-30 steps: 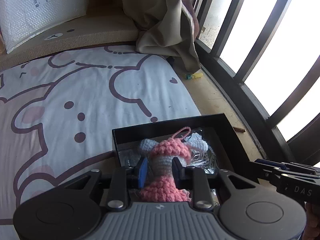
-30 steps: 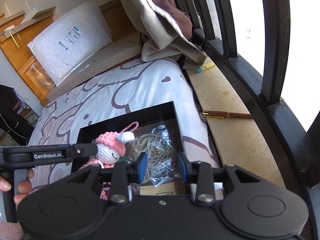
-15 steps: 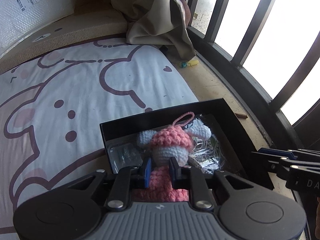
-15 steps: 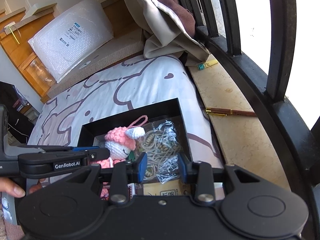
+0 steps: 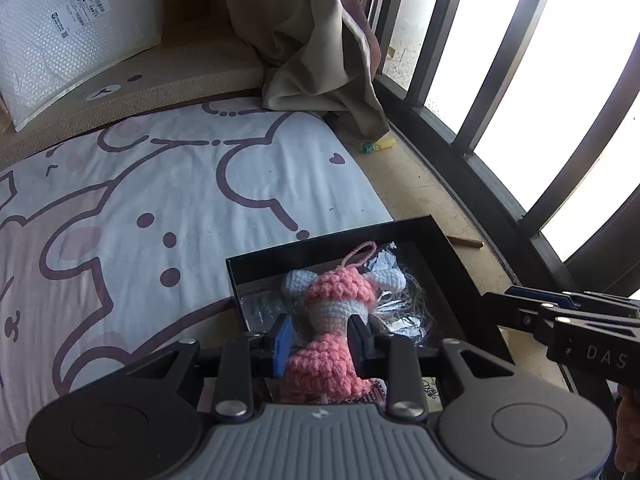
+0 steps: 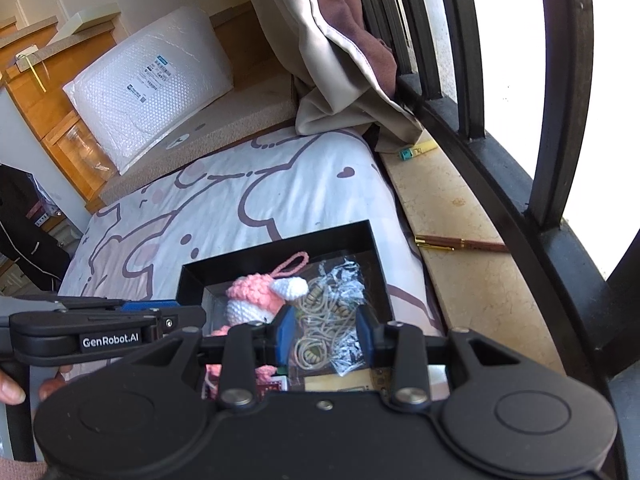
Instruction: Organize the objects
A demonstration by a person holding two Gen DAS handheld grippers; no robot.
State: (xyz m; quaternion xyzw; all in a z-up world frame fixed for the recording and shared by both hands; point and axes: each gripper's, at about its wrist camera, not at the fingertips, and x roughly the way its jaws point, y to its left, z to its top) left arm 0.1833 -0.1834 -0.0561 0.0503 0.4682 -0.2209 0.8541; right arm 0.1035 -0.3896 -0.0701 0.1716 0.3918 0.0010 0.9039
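Note:
A pink and white crocheted doll (image 5: 334,312) with a pink loop lies in an open black box (image 5: 440,248) on the bed. My left gripper (image 5: 320,342) has its jaws on either side of the doll's body, spread a little apart from it. The doll also shows in the right wrist view (image 6: 260,300), beside a clear bag of coiled cord (image 6: 332,320) in the same box (image 6: 280,248). My right gripper (image 6: 325,334) is open and empty just above the bag.
The bed has a white sheet with a pink cartoon print (image 5: 180,200). A bubble-wrap parcel (image 6: 152,88) leans at the head. A beige curtain (image 5: 320,48), a stone sill (image 6: 460,240) with a brown pen (image 6: 460,244), and black window bars (image 6: 560,100) are on the right.
My left gripper's jaws closed on the doll half a second ago and have now spread apart again. The doll stays in the box. My right gripper has hardly moved.

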